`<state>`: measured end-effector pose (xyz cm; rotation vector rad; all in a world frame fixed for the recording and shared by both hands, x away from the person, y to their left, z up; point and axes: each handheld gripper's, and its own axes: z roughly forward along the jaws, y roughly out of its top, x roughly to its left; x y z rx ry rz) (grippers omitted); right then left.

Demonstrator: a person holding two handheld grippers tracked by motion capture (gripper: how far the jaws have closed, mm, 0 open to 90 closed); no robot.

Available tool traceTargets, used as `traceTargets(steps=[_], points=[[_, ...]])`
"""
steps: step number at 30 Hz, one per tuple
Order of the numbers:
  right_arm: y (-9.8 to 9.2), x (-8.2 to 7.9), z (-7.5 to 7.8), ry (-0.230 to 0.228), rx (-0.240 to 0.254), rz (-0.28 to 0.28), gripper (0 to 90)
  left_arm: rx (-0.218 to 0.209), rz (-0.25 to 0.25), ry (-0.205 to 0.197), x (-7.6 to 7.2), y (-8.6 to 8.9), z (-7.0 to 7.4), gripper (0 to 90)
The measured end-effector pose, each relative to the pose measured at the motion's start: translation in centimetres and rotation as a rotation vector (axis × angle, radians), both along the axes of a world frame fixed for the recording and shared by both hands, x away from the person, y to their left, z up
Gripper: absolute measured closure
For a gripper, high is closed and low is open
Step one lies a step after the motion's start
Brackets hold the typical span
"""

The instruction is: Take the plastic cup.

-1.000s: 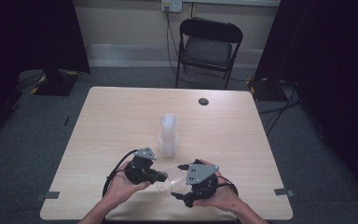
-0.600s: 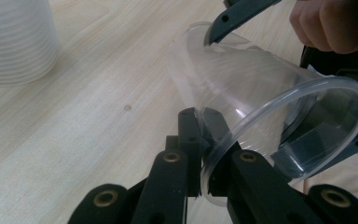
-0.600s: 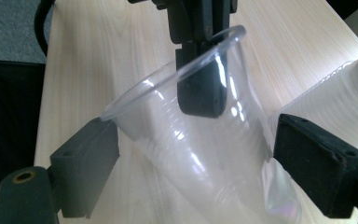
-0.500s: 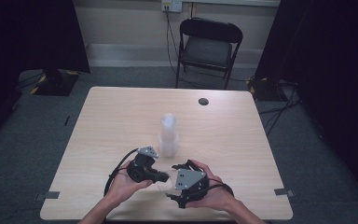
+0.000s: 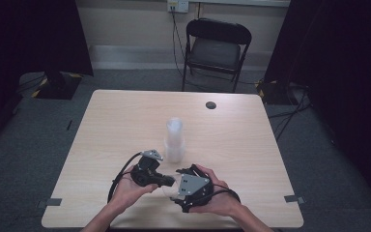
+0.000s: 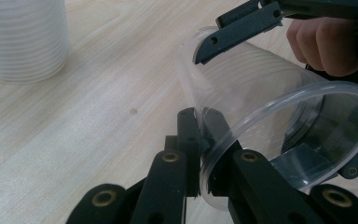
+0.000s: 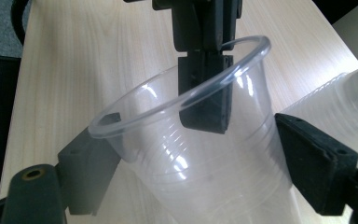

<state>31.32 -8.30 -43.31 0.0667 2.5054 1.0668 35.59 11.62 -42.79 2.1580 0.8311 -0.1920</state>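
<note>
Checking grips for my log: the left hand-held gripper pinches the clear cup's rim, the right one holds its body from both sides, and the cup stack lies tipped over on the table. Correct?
Not quite. The stack stands upright on the table, as the high view shows. The rest holds: the left hand-held gripper pinches the cup's rim, and the right hand-held gripper holds its body from both sides.

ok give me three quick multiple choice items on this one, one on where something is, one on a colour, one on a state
1. Where does the stack of cups stand?
A. on the chair
B. on the table, beyond both hands
C. on the floor

2. What colour is the single cup?
A. clear
B. red
C. blue

3. How does the left claw hold that cup?
A. open, apart from it
B. around its base
C. pinching its rim

Answers: 1 B, the high view shows it mid-table; 2 A, the wood shows through it; 3 C, its jaws close on the rim, one inside and one outside.
</note>
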Motion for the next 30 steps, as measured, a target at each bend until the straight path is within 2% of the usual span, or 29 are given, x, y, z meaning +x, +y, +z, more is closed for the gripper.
traceTargets(steps=[1, 4, 11, 15, 19, 27, 30], points=[[0.1, 0.2, 0.0, 0.013, 0.006, 0.010, 18.5, -0.006, 0.011, 0.014, 0.1, -0.1, -0.1, 86.1], [0.3, 0.2, 0.0, 0.025, 0.002, 0.025, 20.0, 0.001, 0.007, 0.014, 0.3, -0.2, -0.1, 85.3], [1.1, 0.1, 0.2, 0.022, 0.009, 0.058, 24.7, 0.022, 0.005, 0.015, 0.3, -0.6, -0.4, 85.6], [1.2, -0.1, 0.3, 0.012, 0.031, 0.052, 26.4, 0.040, -0.001, 0.008, 0.3, -0.7, -0.4, 87.2], [1.1, -0.1, 0.2, 0.010, 0.035, 0.046, 27.1, 0.035, 0.012, 0.012, 0.3, -0.7, -0.5, 87.8], [1.0, -0.2, 0.3, 0.013, 0.052, 0.038, 28.6, 0.023, 0.004, 0.009, 0.3, -0.6, -0.5, 86.8], [0.9, -0.1, 0.2, 0.030, 0.058, 0.031, 29.1, 0.019, 0.008, 0.002, 0.3, -0.6, -0.5, 85.2]])
